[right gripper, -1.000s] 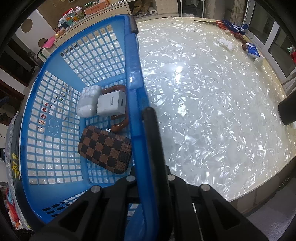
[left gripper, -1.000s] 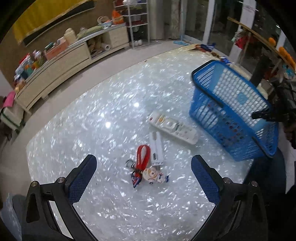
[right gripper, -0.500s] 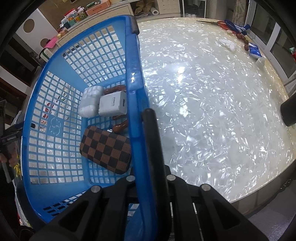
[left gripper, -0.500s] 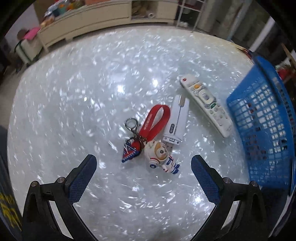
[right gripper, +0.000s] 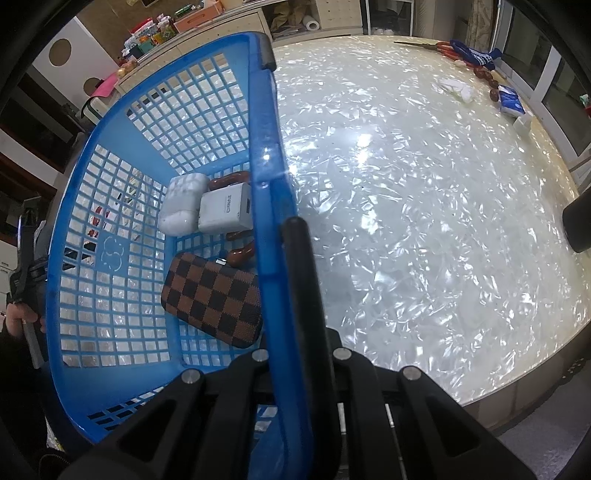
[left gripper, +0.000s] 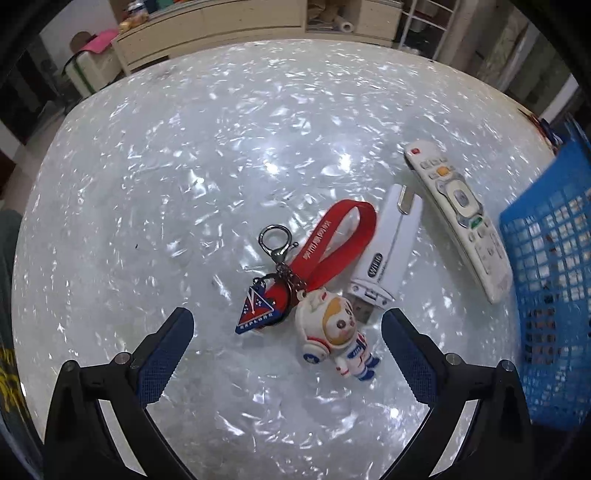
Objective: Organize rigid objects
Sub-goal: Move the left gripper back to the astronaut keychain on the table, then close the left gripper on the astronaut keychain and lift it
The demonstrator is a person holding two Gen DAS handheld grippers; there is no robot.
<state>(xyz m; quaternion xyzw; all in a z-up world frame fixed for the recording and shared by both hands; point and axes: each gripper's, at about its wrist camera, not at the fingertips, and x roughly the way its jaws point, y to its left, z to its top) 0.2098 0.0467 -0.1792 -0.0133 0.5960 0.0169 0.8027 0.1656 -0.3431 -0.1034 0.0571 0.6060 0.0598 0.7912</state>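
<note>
My left gripper hangs open just above a keychain: an astronaut figure, a red strap and a blue triangular tag. A white clip-shaped device and a white remote lie to its right, beside the blue basket. My right gripper is shut on the blue basket's rim and black handle. Inside lie a checkered brown case, a white charger, a white pouch and a brown clip.
The shiny pearl tabletop spreads to the right of the basket. Scissors and small items lie at its far edge. A person's hand holding the other gripper shows at the left. Cabinets stand beyond the table.
My left gripper has dropped toward the keychain and rolled, so the items now look larger and closer. The right gripper and basket have stayed put.
</note>
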